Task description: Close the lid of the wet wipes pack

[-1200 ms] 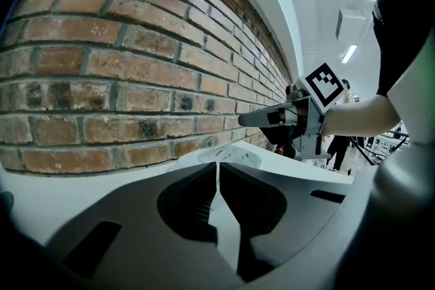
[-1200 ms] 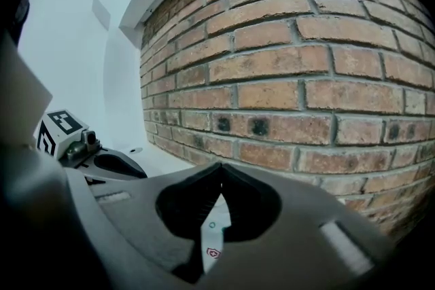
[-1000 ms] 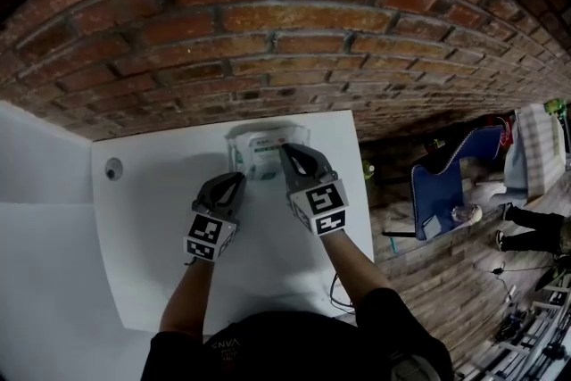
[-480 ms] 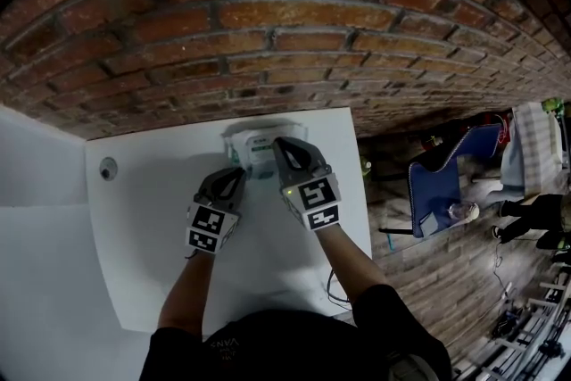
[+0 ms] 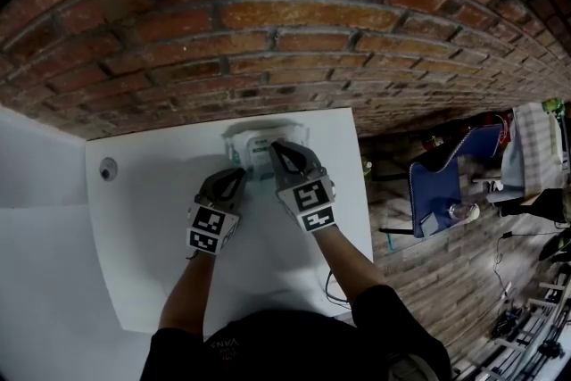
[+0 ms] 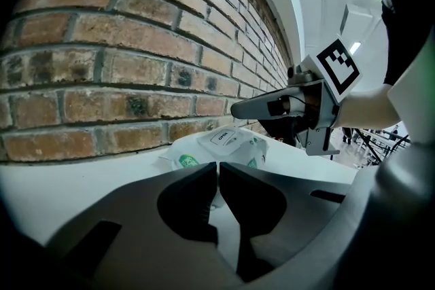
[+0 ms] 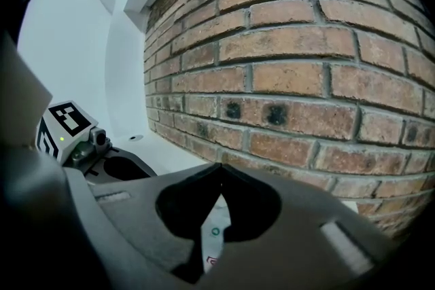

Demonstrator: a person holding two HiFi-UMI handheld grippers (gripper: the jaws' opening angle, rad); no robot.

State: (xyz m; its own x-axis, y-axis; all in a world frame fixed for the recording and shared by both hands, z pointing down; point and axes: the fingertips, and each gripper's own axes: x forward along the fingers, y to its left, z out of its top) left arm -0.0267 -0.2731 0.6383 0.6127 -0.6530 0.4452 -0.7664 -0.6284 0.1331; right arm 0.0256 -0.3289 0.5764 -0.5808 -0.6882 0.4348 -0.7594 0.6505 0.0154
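- Just ahead of my left gripper (image 6: 219, 166), the wet wipes pack (image 6: 228, 146) is lying flat.
- My right gripper (image 7: 219, 168) is hovering over it.
- I am holding both jaw pairs pressed together, pinching nothing.

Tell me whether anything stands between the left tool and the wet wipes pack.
Nothing visible does. Only bare white table lies between the left tool and the wet wipes pack. The right tool is over the pack's top, off that path.

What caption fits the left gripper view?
Shut left gripper faces the wet wipes pack beside a brick wall, right gripper above it.
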